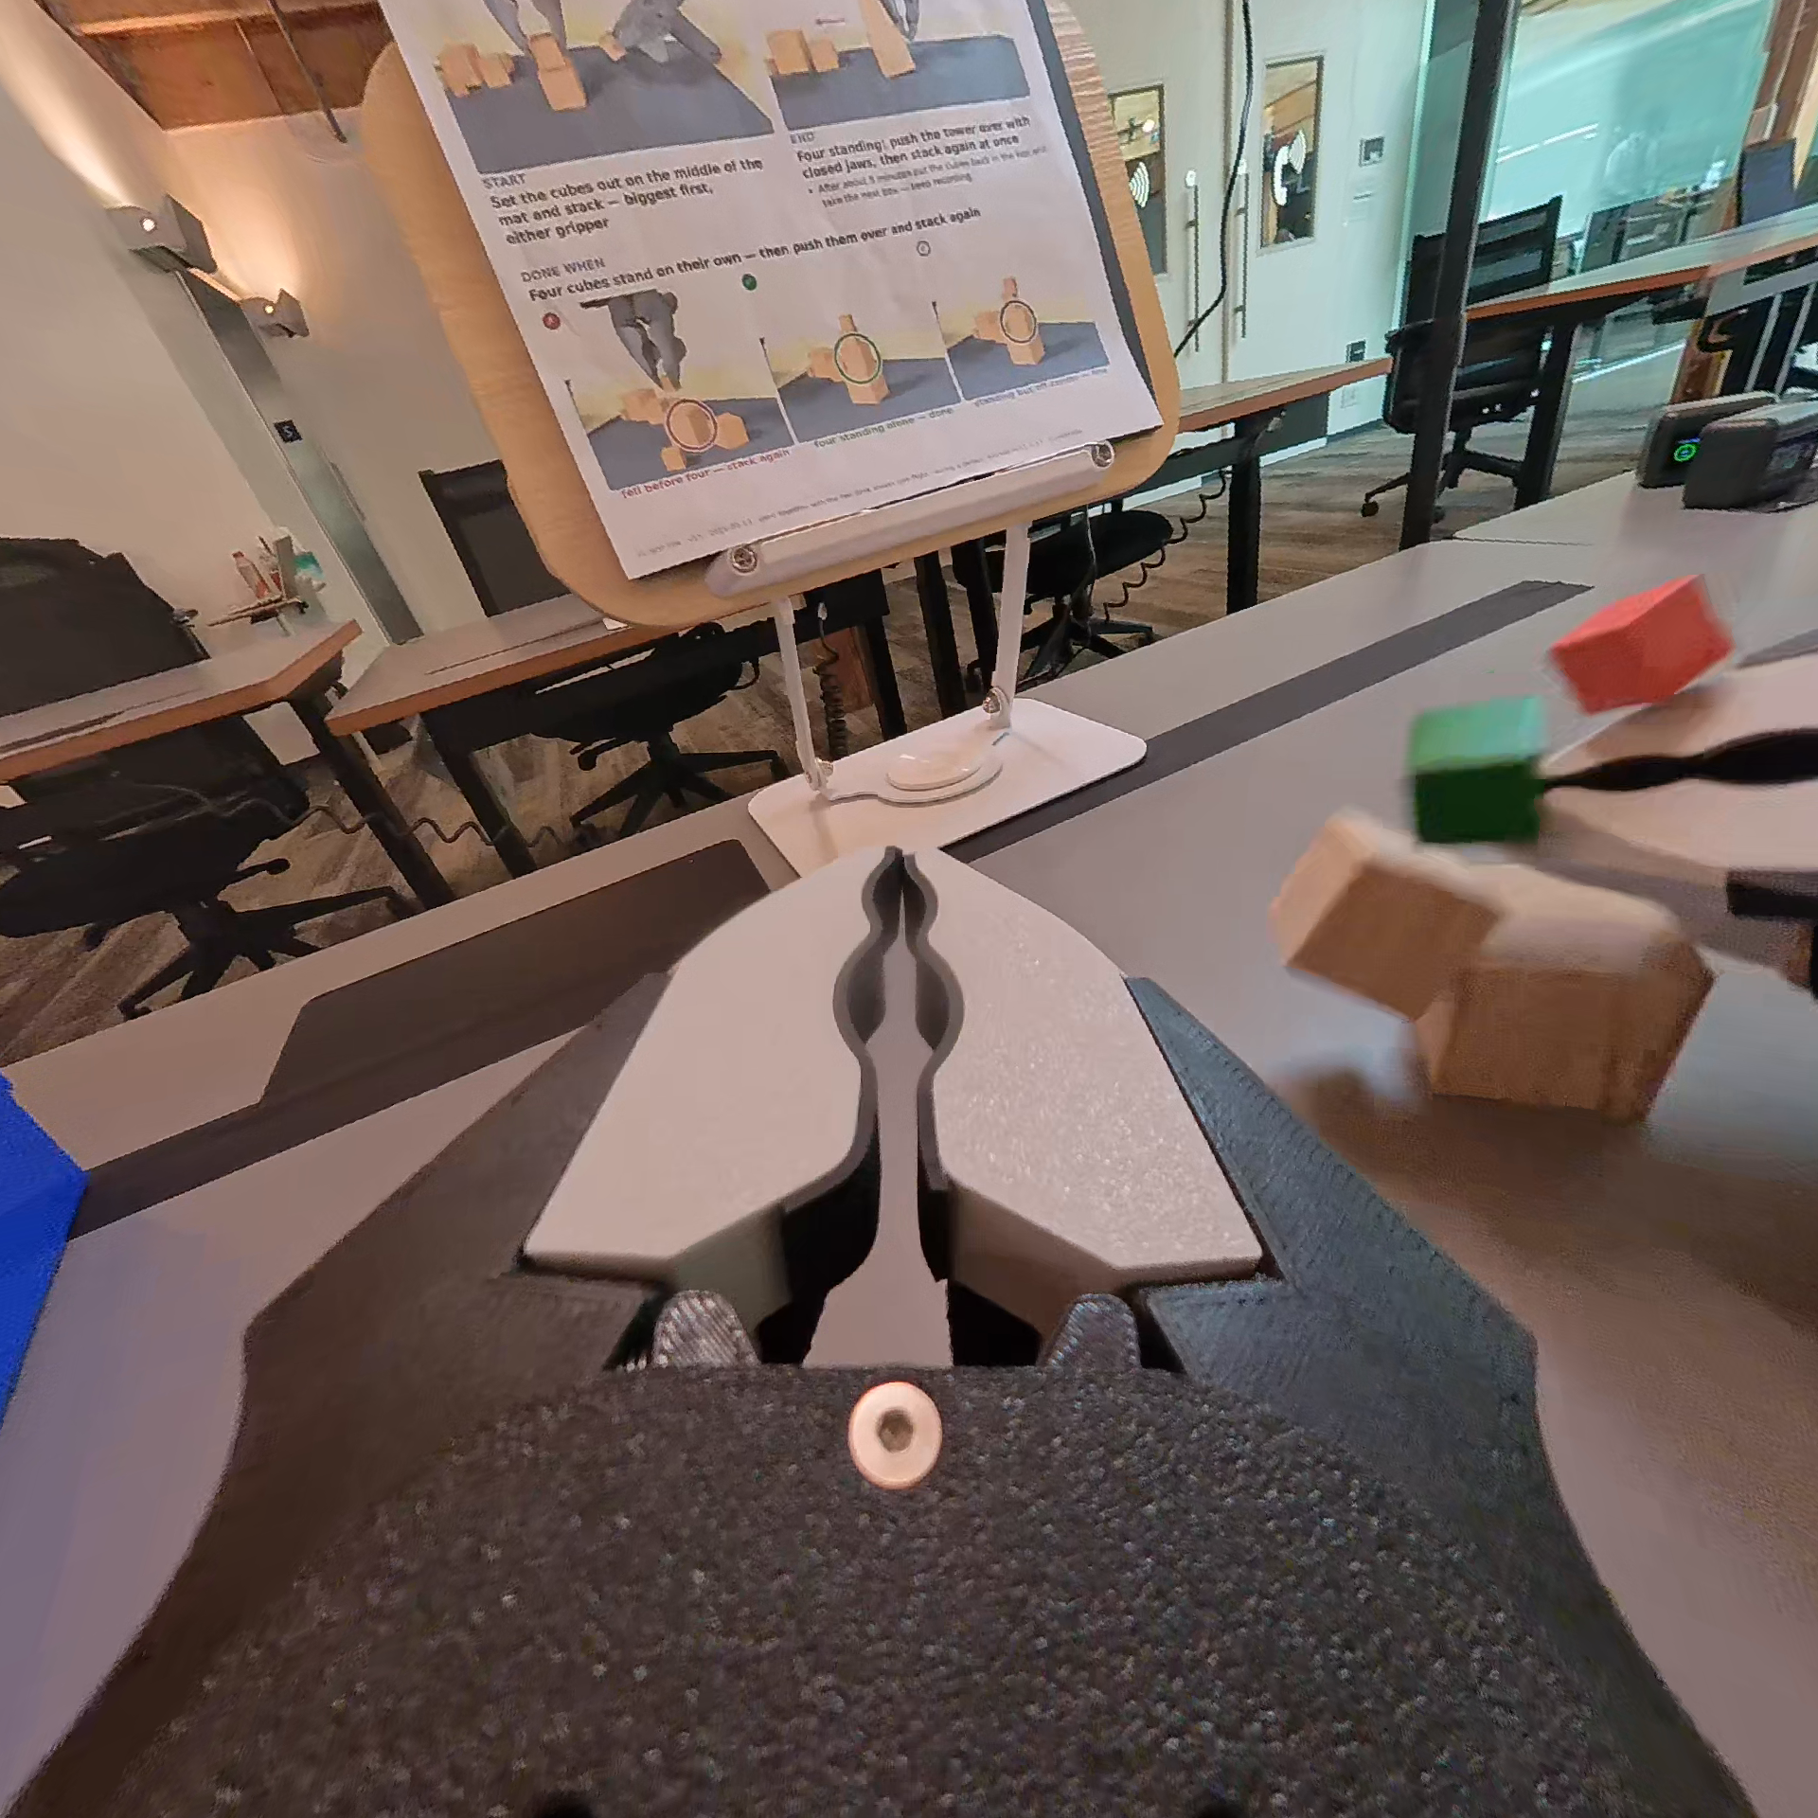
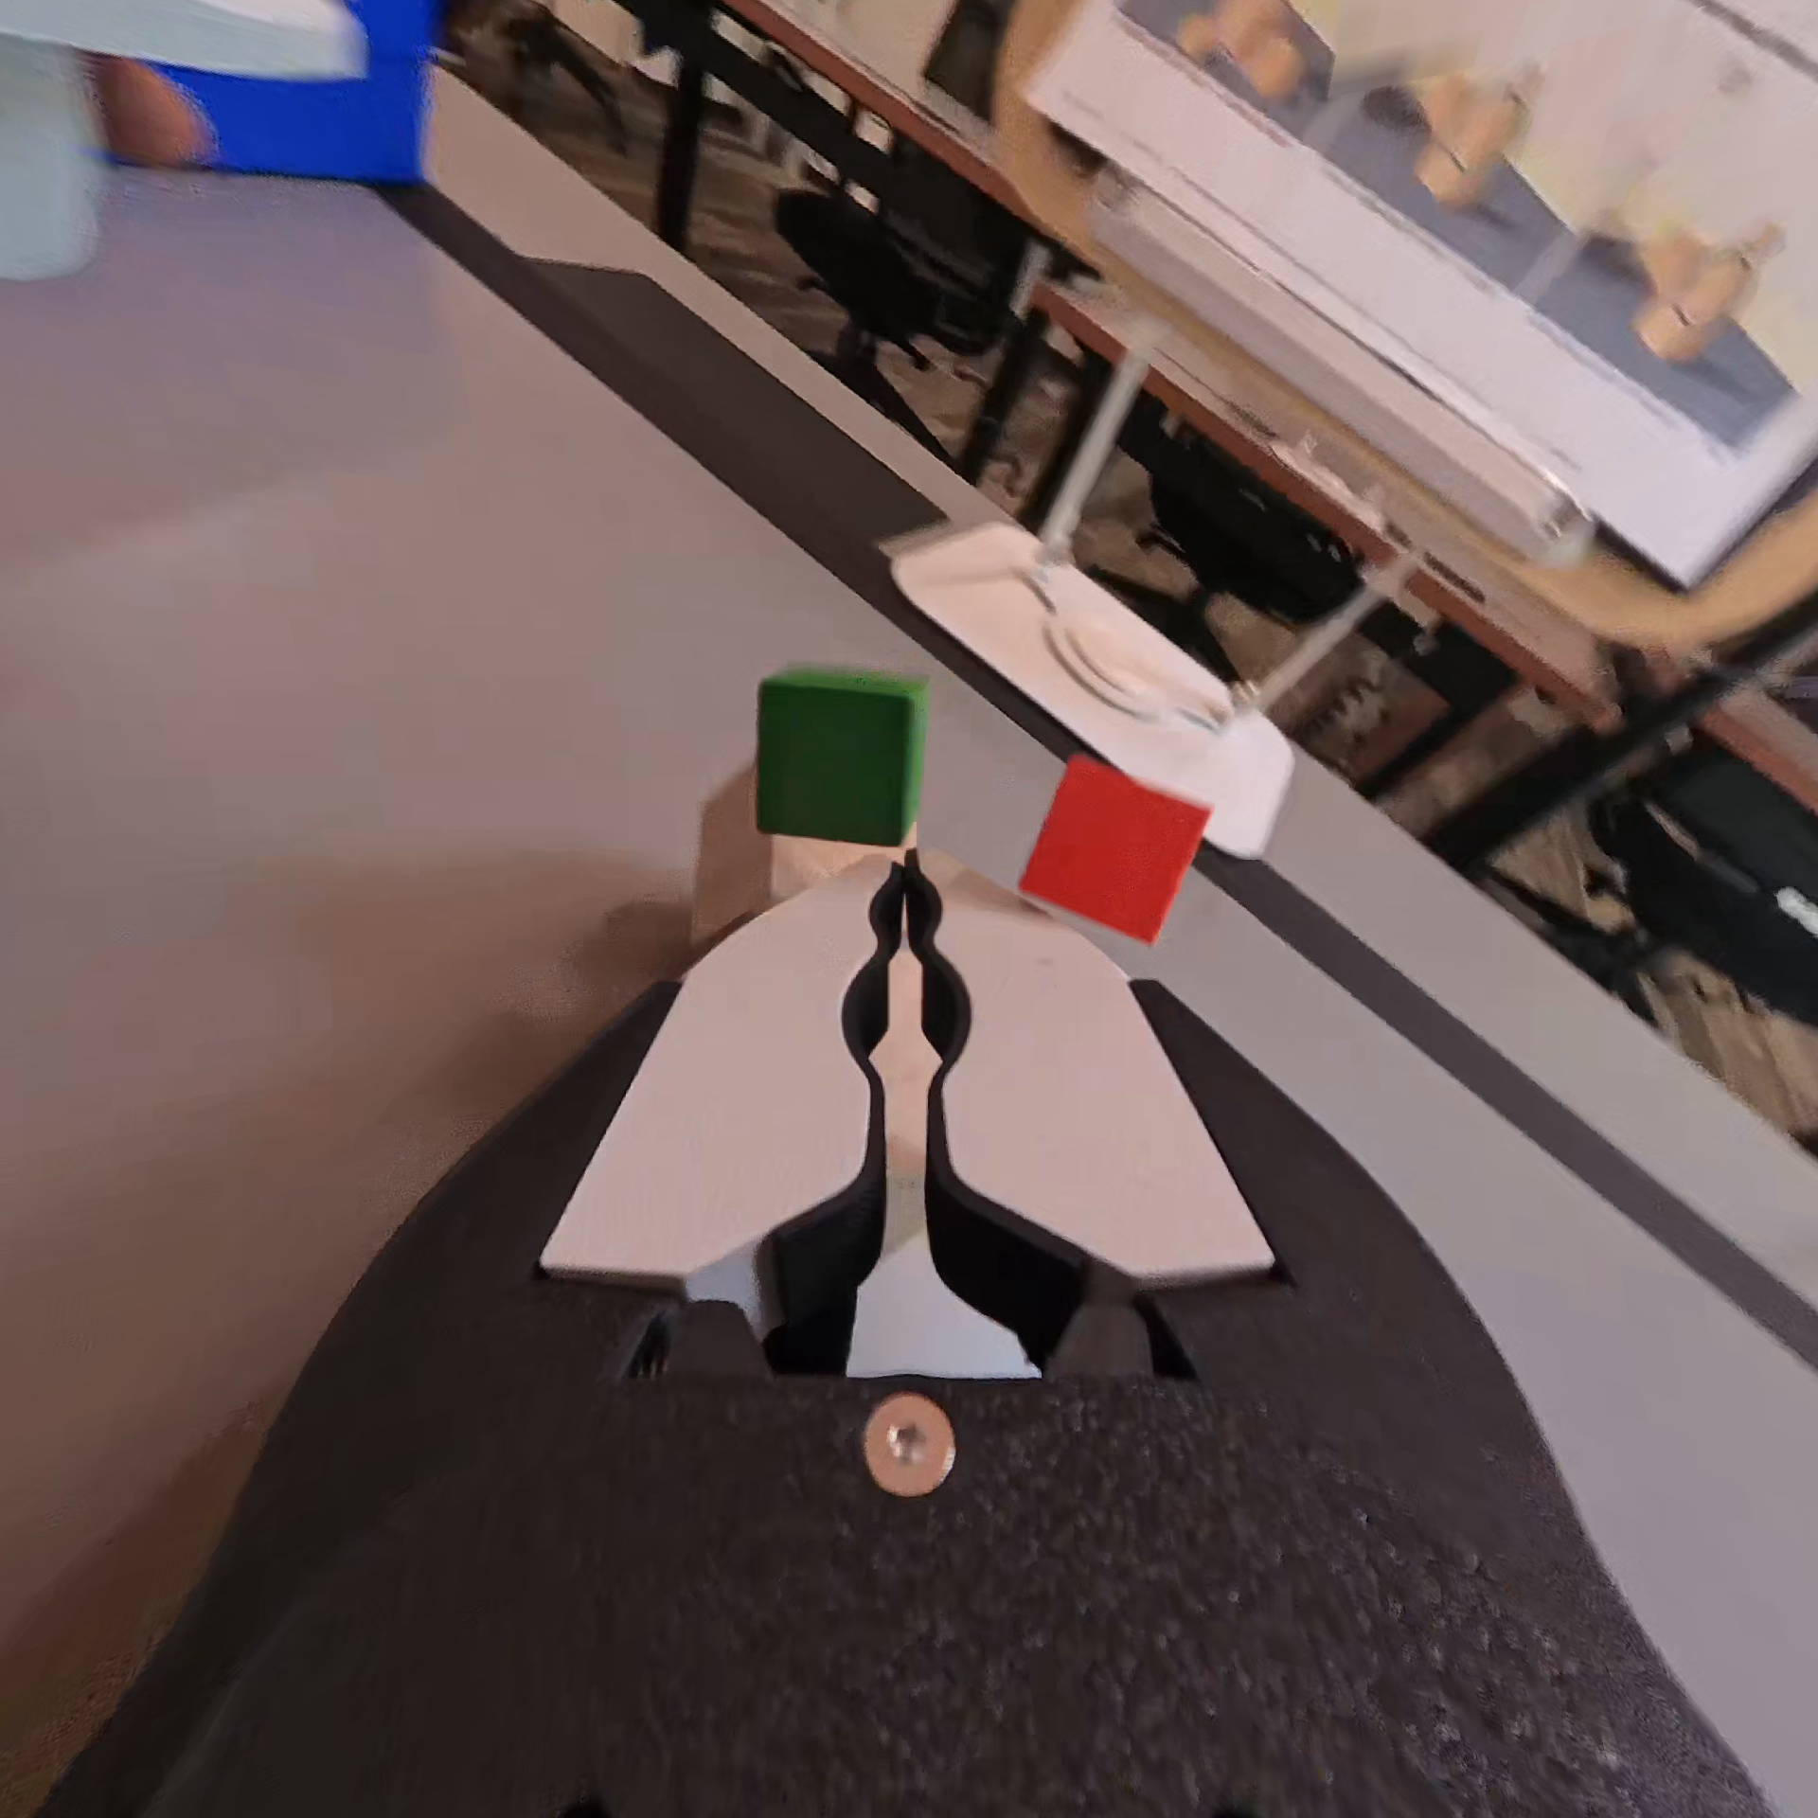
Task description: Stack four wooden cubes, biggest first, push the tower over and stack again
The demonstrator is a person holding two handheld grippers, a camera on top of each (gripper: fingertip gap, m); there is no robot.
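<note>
The left gripper (image 1: 900, 866) hovers over the grey tabletop (image 1: 1230, 817) with its fingers pressed together on nothing, tips pointing at the white base of a document stand (image 1: 984, 777) at the far edge. A blue box (image 1: 30, 1210) sits at the tabletop's left edge. The right gripper (image 2: 907, 871) also has its fingers fully closed and bare, tips against a small green cube (image 2: 841, 757) that is tumbling with a red cube (image 2: 1117, 846). Below them a pale wooden cube (image 1: 1377, 925) tilts off a larger wooden cube (image 1: 1564, 1023), which rests on the tabletop.
</note>
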